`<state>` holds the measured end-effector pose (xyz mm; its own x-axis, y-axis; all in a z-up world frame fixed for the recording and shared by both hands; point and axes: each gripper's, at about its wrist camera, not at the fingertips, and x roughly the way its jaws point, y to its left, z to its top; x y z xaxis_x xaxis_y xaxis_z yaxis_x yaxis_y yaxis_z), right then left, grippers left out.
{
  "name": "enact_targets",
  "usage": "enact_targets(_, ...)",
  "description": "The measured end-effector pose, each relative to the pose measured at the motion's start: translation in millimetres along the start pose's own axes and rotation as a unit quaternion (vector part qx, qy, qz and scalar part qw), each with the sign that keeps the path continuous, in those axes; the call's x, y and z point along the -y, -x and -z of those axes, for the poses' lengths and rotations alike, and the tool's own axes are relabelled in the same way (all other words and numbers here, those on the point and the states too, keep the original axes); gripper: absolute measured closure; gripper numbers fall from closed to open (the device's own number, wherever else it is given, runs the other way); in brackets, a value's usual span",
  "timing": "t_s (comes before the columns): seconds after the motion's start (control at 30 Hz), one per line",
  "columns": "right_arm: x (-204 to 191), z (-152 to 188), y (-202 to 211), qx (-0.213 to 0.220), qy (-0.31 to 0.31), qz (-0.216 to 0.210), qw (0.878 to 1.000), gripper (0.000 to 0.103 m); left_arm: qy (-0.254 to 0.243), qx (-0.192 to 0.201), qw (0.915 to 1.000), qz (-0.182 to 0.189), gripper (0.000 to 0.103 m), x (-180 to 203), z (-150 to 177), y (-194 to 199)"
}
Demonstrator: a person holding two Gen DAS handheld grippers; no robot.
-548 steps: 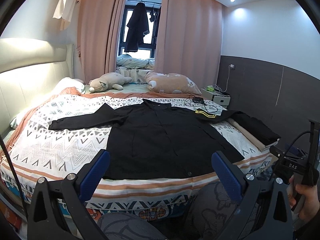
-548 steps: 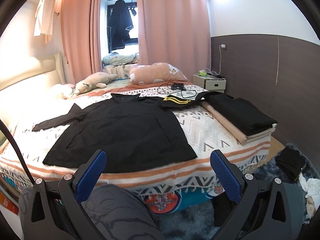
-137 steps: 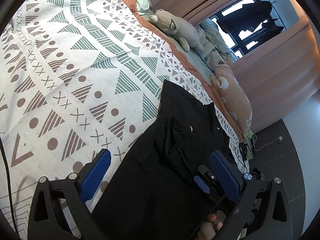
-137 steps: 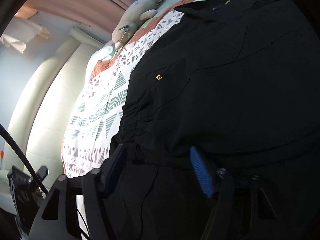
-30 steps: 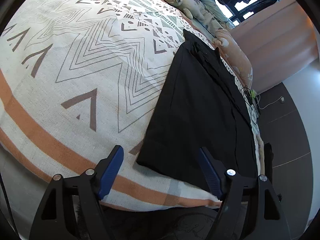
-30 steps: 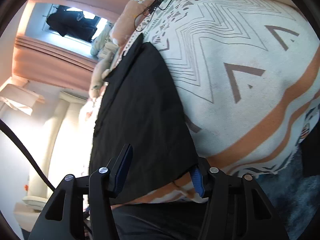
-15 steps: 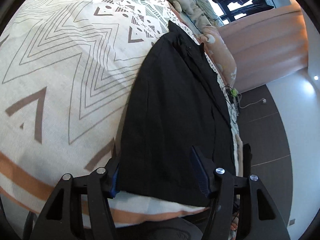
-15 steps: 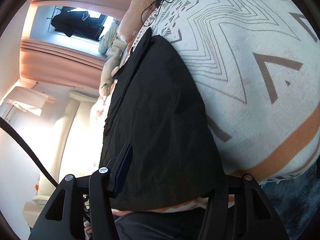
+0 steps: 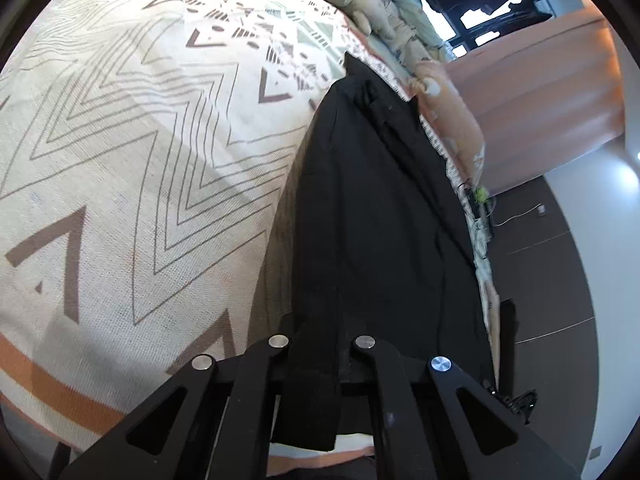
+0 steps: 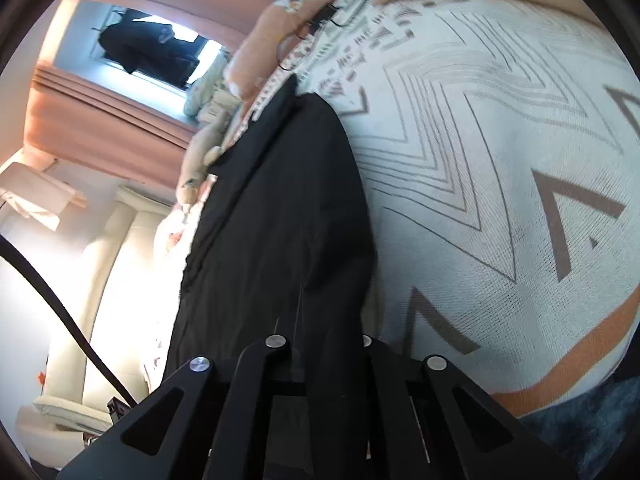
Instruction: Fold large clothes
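You have a plain black cloth garment [image 9: 372, 216] on a cream bedspread [image 9: 132, 152] patterned with brown zigzags and orange stripes.

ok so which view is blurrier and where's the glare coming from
Right wrist view: softer, with motion smear across the bedspread and curtain, and blown-out glare on the padded headboard at left. Left wrist view: sharper; the bedspread weave reads clearly, and only the window is overexposed. Both views: strong fisheye bending, and the black garment is too dark to show detail.
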<state>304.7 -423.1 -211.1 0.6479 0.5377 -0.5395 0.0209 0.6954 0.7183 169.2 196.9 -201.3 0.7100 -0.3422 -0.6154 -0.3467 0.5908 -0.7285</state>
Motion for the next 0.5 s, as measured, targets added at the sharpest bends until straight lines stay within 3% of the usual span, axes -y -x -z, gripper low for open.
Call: enact_targets(0.5, -47, 9, 75, 0.048, 0.049, -0.073, 0.995, 0.103, -0.022, 0.055, 0.9941, 0.091, 0.098, 49, 9, 89)
